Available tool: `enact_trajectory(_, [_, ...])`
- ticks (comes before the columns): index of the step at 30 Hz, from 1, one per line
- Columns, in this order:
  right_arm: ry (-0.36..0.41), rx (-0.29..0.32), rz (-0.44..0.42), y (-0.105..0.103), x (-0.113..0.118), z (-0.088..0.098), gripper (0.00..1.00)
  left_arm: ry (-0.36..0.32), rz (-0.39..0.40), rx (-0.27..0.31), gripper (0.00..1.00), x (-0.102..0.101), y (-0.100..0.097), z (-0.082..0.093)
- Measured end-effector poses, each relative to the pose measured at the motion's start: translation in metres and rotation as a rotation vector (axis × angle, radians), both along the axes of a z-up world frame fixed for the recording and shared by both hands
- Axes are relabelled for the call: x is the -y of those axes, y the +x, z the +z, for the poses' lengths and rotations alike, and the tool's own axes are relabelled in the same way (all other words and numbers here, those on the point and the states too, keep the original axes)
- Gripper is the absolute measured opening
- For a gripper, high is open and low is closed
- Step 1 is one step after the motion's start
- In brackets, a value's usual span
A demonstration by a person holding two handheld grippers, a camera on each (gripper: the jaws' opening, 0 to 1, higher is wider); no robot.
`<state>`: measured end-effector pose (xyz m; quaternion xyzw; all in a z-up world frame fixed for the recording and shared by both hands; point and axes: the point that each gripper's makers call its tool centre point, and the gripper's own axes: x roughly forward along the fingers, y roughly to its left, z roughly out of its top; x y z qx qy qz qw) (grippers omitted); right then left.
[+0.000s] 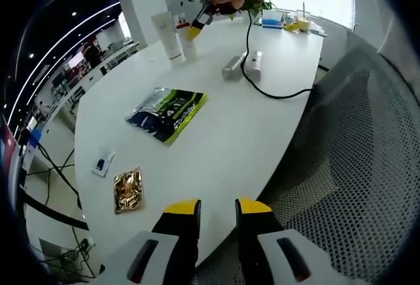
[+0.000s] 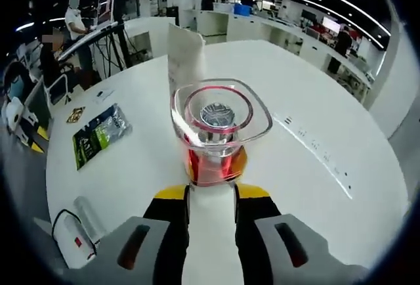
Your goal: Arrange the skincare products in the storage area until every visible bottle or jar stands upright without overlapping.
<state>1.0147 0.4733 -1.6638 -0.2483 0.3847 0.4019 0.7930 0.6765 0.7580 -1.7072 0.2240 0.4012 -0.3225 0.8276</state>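
The right gripper [image 2: 211, 194] is clamping a red bottle with a clear square cap [image 2: 220, 127] between its yellow-tipped jaws, the bottle standing just ahead of the tips with its long axis upright and its cap facing the camera, in front of a white tube [image 2: 184, 58] that is standing on end on the white table [image 2: 315, 186]. The left gripper [image 1: 218, 207] is hanging over the table's near edge with its jaws slightly apart and gripping nothing, well away from the green pouch [image 1: 167, 114], the gold sachet [image 1: 128, 189] and two pale tubes [image 1: 243, 65] lying flat.
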Motion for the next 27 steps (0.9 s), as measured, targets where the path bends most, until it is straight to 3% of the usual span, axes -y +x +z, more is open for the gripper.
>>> enact_trajectory(4, [0.053, -0.009, -0.001, -0.003, -0.006, 0.003, 0.28, 0.001, 0.002, -0.001, 0.22, 0.000, 0.000, 0.000])
enact_trajectory(8, [0.097, -0.020, -0.014, -0.003, -0.010, 0.012, 0.44, 0.002, -0.001, -0.005, 0.22, 0.000, -0.001, -0.001])
enact_trajectory(12, [0.120, 0.008, -0.007, 0.002, -0.007, 0.033, 0.47, 0.008, -0.008, -0.017, 0.22, 0.000, -0.002, -0.003])
enact_trajectory(15, [0.079, 0.008, 0.046, 0.001, -0.002, 0.049, 0.50, 0.005, -0.010, -0.009, 0.22, 0.001, -0.002, -0.002])
enact_trajectory(18, [-0.042, -0.018, 0.113, 0.002, 0.004, 0.060, 0.49, 0.006, -0.018, -0.005, 0.21, 0.002, -0.002, -0.001])
enact_trajectory(22, [-0.169, -0.121, 0.138, 0.001, 0.008, 0.065, 0.47, 0.007, -0.020, -0.002, 0.21, 0.002, -0.002, -0.001])
enact_trajectory(24, [-0.197, -0.125, 0.176, 0.002, 0.004, 0.068, 0.49, 0.007, -0.019, 0.002, 0.21, 0.002, -0.001, 0.000])
enact_trajectory(27, [-0.250, -0.202, 0.189, -0.005, 0.004, 0.066, 0.48, 0.010, -0.019, -0.005, 0.21, 0.002, -0.002, -0.001])
